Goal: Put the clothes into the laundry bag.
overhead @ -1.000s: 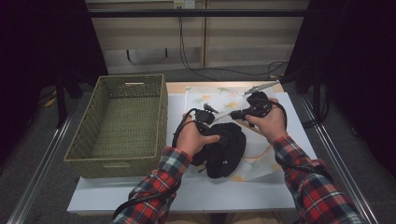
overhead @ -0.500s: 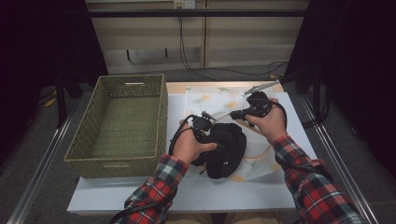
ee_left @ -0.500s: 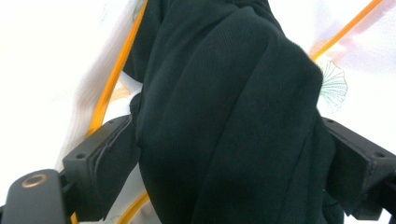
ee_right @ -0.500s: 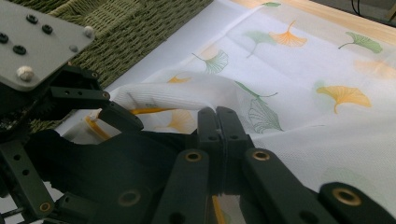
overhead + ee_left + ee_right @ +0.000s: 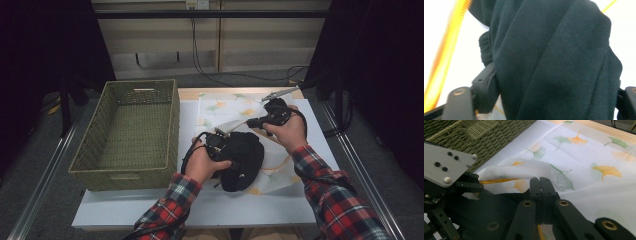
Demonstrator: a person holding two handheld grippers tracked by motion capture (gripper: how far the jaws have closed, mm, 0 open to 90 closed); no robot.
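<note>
Lying bunched on the counter (image 5: 150, 210), the black garment (image 5: 245, 160) sits on top of a white cloth printed with ginkgo leaves (image 5: 225, 107), directly under and against the left tool (image 5: 222, 145). In the left gripper view the dark fabric (image 5: 554, 62) stands between that tool's two jaws: one jaw shows at the fabric's left edge and the other at its right edge, both close against the folds. These jaws have just been closing in on the garment, and the fabric bulges between them, but whether the pads already press it firmly I cannot tell. The person's left hand (image 5: 202, 165) wraps the tool's body from behind, with its cable looping out beside it.

The right tool (image 5: 252, 121) is clenched: in the right gripper view its two jaws meet with no gap, pinching a raised fold of the leaf-printed cloth (image 5: 524, 171) at their tips. A yellow-orange trim of that cloth runs out from the fold just beside the jaws. The black garment (image 5: 486, 205) lies just below and to one side of this tool, and the left tool with its grey three-cornered plate (image 5: 446, 165) sits on the garment's far edge from it. The person's right hand (image 5: 287, 130) holds the right tool from behind.

Beyond the left tool, on its outer side, stands a green woven basket (image 5: 127, 172), near the garment but apart from it.
</note>
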